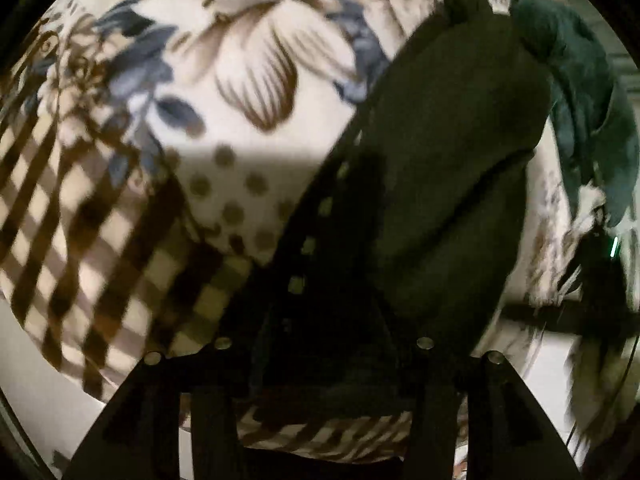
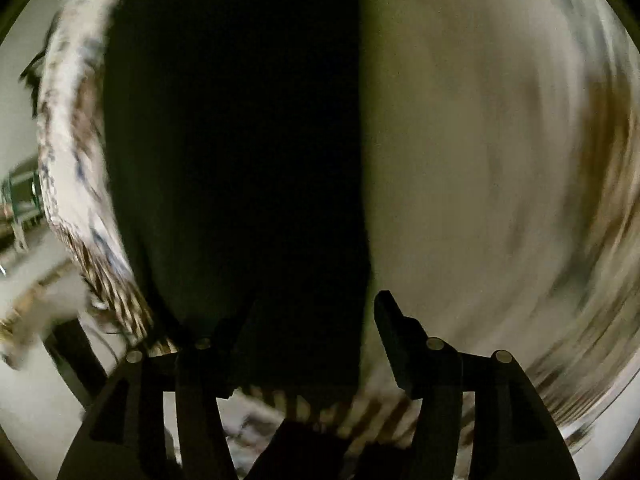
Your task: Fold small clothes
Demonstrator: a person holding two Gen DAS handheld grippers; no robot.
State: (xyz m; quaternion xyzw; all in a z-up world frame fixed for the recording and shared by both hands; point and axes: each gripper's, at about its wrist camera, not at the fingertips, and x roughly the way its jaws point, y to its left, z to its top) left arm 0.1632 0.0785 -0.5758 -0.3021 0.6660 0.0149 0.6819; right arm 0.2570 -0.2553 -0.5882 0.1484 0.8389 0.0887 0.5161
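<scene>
A dark, nearly black garment (image 1: 440,168) lies flat on a patterned blanket (image 1: 248,64) and runs from the upper right down to my left gripper (image 1: 324,304). Its dark fingers blend into the cloth, but their bases stand apart, so it looks open right over the garment's near end. In the right wrist view the same dark garment (image 2: 240,152) fills the middle left, with a straight edge down the centre. My right gripper (image 2: 312,316) is open above that edge; one fingertip (image 2: 390,312) is over the pale blanket, the other over the dark cloth. Nothing is clamped.
A second, dark teal garment (image 1: 580,92) lies bunched at the blanket's far right. The blanket's edge (image 2: 76,168) falls off to the left in the right wrist view, with pale floor (image 2: 36,392) and a dark furniture leg (image 2: 76,356) beyond. The right wrist view is heavily blurred.
</scene>
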